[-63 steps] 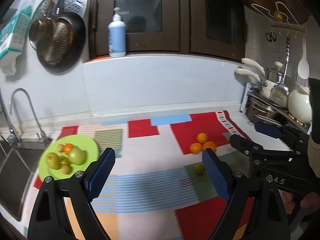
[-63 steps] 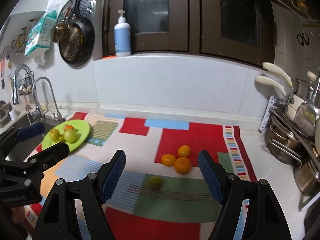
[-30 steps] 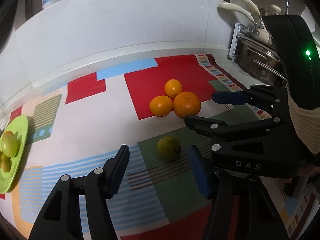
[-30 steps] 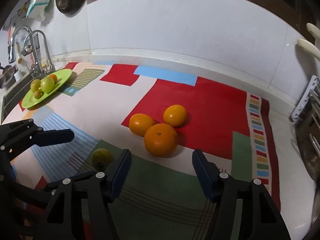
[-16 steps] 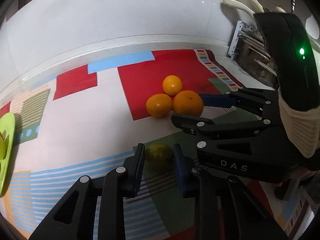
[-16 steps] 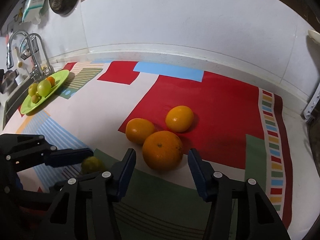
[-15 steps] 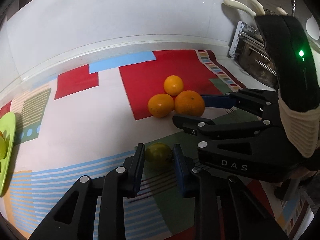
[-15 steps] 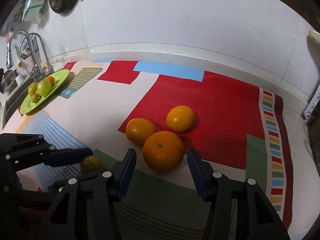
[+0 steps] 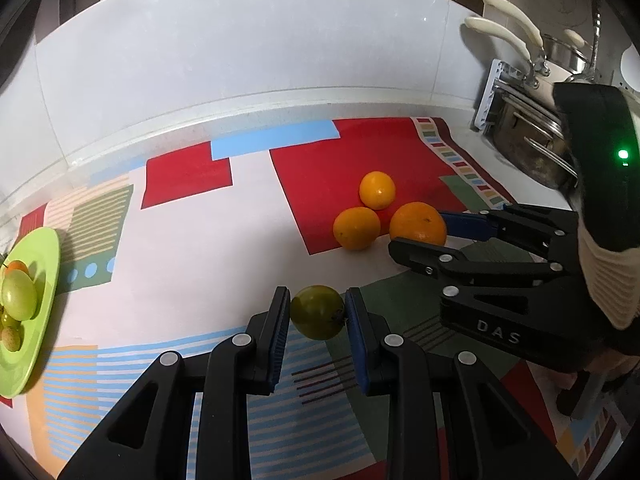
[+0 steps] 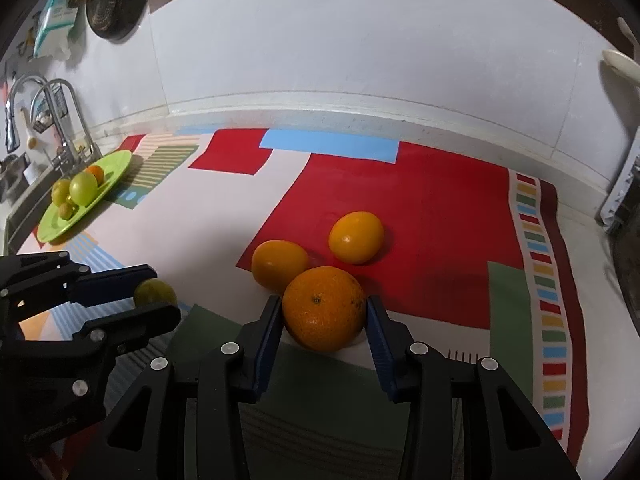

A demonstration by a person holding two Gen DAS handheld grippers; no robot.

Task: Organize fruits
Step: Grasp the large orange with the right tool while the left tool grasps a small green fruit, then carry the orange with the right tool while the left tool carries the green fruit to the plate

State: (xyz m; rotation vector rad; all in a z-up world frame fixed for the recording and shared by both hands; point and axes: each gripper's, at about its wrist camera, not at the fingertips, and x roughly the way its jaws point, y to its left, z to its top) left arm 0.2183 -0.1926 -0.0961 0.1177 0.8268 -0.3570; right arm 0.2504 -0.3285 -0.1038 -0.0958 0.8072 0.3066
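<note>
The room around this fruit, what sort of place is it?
Most likely a home kitchen counter. A tap stands over a sink at the left, pots sit on a rack at the right, and a strainer hangs on the wall above a green plate of fruit.

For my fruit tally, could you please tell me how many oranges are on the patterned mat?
3. The largest orange sits nearest, between the closing jaws of the right gripper; the left orange touches it; the far orange lies behind on the red patch. None seems hidden.
</note>
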